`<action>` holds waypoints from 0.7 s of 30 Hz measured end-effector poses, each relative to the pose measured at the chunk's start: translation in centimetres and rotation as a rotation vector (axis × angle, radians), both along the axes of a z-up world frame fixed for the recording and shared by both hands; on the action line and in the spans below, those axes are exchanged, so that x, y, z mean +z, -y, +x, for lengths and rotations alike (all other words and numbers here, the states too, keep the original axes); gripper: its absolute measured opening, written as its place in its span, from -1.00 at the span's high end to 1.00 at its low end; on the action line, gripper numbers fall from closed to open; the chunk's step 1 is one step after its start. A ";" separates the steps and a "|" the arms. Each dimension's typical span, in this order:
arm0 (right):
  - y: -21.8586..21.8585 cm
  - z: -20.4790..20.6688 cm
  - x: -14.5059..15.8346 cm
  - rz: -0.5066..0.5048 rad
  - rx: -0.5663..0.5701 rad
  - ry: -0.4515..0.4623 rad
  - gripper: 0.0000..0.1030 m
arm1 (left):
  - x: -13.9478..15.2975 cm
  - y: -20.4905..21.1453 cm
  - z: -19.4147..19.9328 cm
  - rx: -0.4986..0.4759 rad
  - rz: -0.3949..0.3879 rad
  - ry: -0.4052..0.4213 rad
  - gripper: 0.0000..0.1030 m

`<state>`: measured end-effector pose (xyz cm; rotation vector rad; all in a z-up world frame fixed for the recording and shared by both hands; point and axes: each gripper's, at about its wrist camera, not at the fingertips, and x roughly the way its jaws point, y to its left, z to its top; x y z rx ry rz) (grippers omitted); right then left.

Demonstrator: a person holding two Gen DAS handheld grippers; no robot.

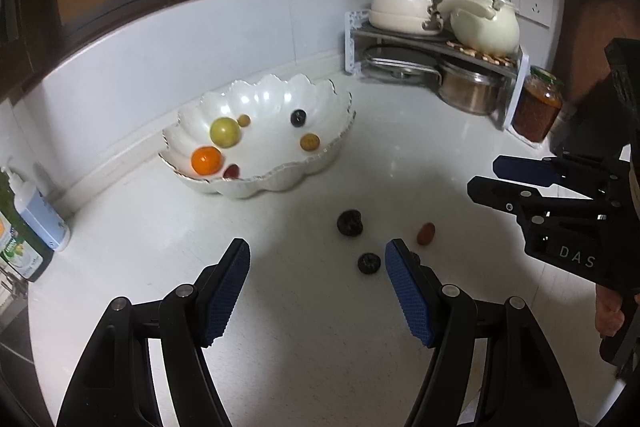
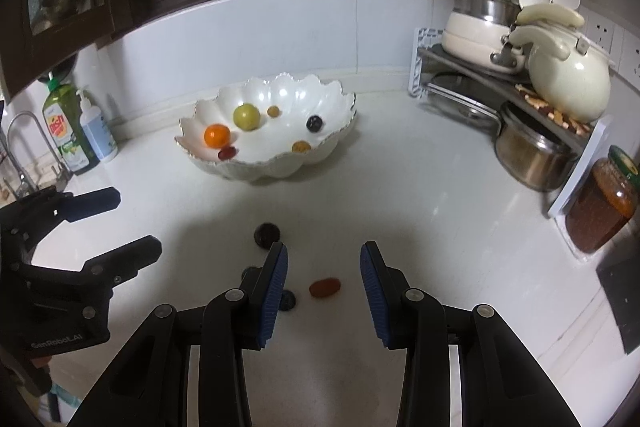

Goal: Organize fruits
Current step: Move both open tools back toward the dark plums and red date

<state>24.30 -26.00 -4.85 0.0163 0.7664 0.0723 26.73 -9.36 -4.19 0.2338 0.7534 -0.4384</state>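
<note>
Right wrist view, white countertop (image 2: 420, 211), scalloped bowl (image 2: 320, 157) by tiled backsplash (image 2: 240, 39); both grippers' jaws released, empty

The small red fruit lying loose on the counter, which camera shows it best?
The right wrist view: the red fruit lies unobstructed between the open right gripper fingers. The left wrist view shows it smaller, off to the right beyond the left gripper.

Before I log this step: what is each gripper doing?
Left gripper: open, holding nothing.
Right gripper: open, empty, above the small red fruit.
</note>
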 end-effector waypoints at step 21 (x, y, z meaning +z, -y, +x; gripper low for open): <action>0.1 1.4 -4.9 -0.026 0.052 -0.076 0.24 | -4.0 1.5 1.0 -0.121 -0.003 -0.008 -0.11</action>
